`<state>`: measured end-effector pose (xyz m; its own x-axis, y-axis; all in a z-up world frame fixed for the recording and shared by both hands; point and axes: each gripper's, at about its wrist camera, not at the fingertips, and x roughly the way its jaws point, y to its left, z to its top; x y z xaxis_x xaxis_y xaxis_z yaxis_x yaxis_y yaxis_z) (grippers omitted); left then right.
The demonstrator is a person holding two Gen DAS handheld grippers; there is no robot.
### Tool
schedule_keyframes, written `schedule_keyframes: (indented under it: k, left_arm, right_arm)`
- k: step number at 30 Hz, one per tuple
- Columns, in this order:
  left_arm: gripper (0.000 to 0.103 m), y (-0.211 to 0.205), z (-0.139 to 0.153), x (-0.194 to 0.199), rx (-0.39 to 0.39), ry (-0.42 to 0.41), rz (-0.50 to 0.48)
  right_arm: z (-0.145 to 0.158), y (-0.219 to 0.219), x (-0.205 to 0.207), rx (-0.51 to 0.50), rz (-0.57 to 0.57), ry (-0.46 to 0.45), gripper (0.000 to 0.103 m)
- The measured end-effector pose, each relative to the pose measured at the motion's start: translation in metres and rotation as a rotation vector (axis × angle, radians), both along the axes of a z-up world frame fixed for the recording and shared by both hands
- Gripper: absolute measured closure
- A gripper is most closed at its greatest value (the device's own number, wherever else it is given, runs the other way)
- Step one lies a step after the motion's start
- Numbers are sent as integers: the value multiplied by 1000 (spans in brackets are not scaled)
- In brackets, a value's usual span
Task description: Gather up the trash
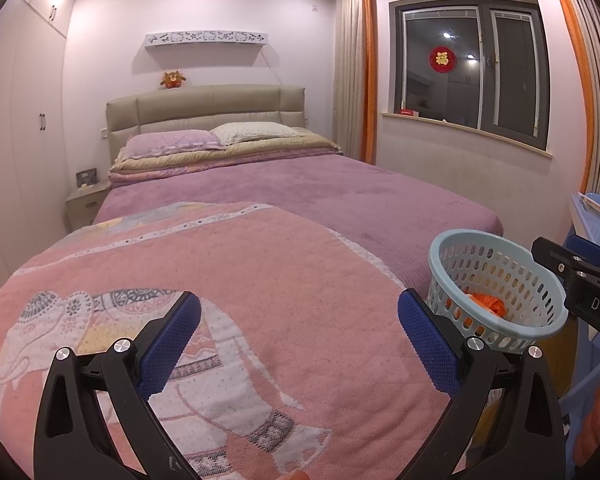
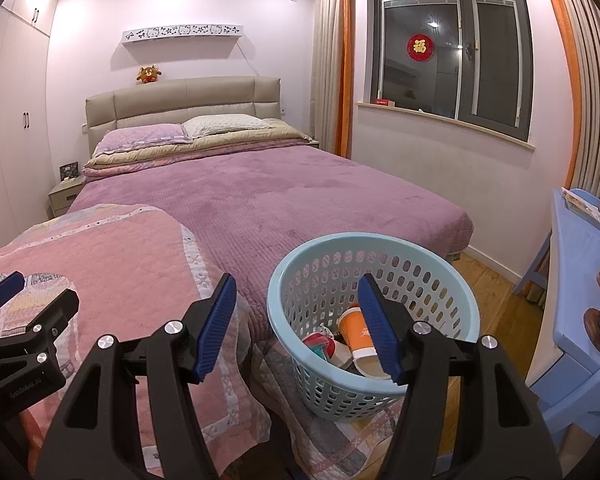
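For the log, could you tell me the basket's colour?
The basket is pale blue, clearest in the right wrist view.

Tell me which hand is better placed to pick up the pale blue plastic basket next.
Probably the right. The right tool stands open with one finger already over the pale blue perforated plastic basket rim. The left tool, also open, points at the pink elephant quilt, basket off to its side.
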<state>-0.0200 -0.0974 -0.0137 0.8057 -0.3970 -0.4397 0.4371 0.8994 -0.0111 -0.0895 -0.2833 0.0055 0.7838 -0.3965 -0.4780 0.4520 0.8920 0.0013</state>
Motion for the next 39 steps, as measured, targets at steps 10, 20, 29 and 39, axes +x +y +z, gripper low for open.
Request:
schedule_keyframes:
  k: [10, 20, 29, 39]
  left_arm:
    - [7, 2, 1, 2, -5, 5, 6]
    - [7, 0, 3, -1, 4, -10, 7]
    - [7, 11, 19, -8, -5, 7, 31]
    - [8, 33, 35, -13, 7, -17, 84]
  right_arm:
    - [0, -1, 0, 0, 0, 0, 43]
    - [1, 0, 0, -3, 4, 0, 43]
    - [6, 10, -2, -19, 13, 0, 44]
    - [13, 20, 0, -23, 30, -2, 44]
